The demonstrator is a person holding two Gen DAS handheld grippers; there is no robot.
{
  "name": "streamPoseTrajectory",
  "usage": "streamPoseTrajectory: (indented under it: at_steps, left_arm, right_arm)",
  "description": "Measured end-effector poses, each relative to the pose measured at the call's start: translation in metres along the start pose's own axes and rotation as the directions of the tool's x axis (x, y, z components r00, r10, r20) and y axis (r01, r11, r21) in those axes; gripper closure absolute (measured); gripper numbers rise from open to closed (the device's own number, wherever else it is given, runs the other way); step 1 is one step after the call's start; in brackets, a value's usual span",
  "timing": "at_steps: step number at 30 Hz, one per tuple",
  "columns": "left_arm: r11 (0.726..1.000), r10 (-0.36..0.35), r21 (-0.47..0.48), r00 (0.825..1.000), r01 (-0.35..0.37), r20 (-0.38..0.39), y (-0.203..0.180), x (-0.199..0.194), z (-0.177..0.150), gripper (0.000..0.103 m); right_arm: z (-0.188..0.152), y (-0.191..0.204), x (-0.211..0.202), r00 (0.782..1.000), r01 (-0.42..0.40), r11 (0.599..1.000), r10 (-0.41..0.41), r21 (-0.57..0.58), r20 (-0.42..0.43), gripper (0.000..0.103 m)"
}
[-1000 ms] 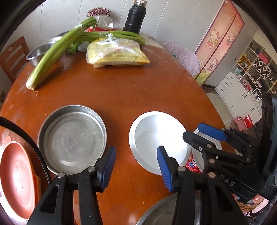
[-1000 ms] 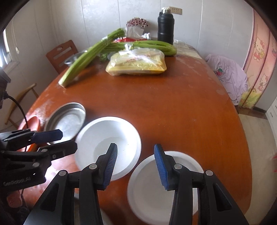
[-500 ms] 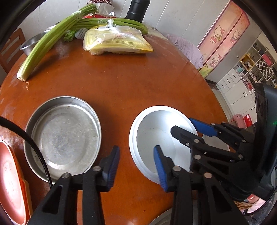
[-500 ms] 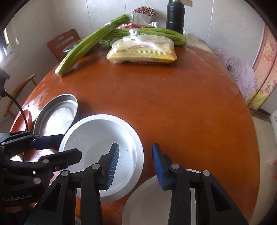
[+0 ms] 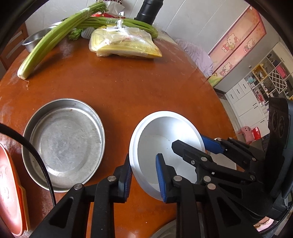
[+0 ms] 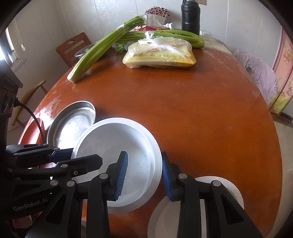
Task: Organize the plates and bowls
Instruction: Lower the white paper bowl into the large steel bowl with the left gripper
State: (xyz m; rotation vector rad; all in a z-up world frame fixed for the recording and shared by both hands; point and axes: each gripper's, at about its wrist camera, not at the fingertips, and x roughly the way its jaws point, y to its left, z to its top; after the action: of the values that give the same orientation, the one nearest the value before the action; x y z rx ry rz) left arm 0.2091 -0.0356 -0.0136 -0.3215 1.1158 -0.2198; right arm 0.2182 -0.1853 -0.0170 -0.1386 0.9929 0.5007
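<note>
Setting: round reddish-brown wooden table in a home dining room, white panelled wall behind, a wooden chair at the far left.
Far clutter: celery stalks, a bagged yellow package and a black flask lie at the far edge.
Dishes: white bowl sits near centre; a metal pan lies just left of it; a white plate lies near right; a red plate is at the near left edge.
Progress: nothing looks stacked yet; every dish lies separately, so the sorting seems barely begun.
Left gripper: jaws parted, straddling the bowl's left rim, one pad outside and one inside; not clamped.
Right gripper: jaws also parted, straddling the bowl's right rim, above the white plate; not clamped.
Pose: both tools point forward and slightly down, converging on the bowl from opposite sides.
Likely next: closing on the rim to lift the bowl, probably toward another dish.
</note>
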Motion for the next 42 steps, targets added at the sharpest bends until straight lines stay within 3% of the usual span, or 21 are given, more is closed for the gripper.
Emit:
streamPoseTrajectory:
  at_steps: [24,42]
  left_arm:
    - [0.999,0.009,0.032,0.995,-0.013,0.103,-0.014,-0.066,-0.033,0.078]
    - [0.996,0.007,0.087,0.996,-0.015,0.087,-0.029,-0.088,-0.090,0.078]
  right_arm:
    - [-0.020,0.035,-0.063,0.994,-0.023,0.999,0.026,-0.027,0.105,0.065]
    - [-0.085,0.055,-0.108,0.992,-0.056,0.998,0.058,-0.019,0.112,0.064]
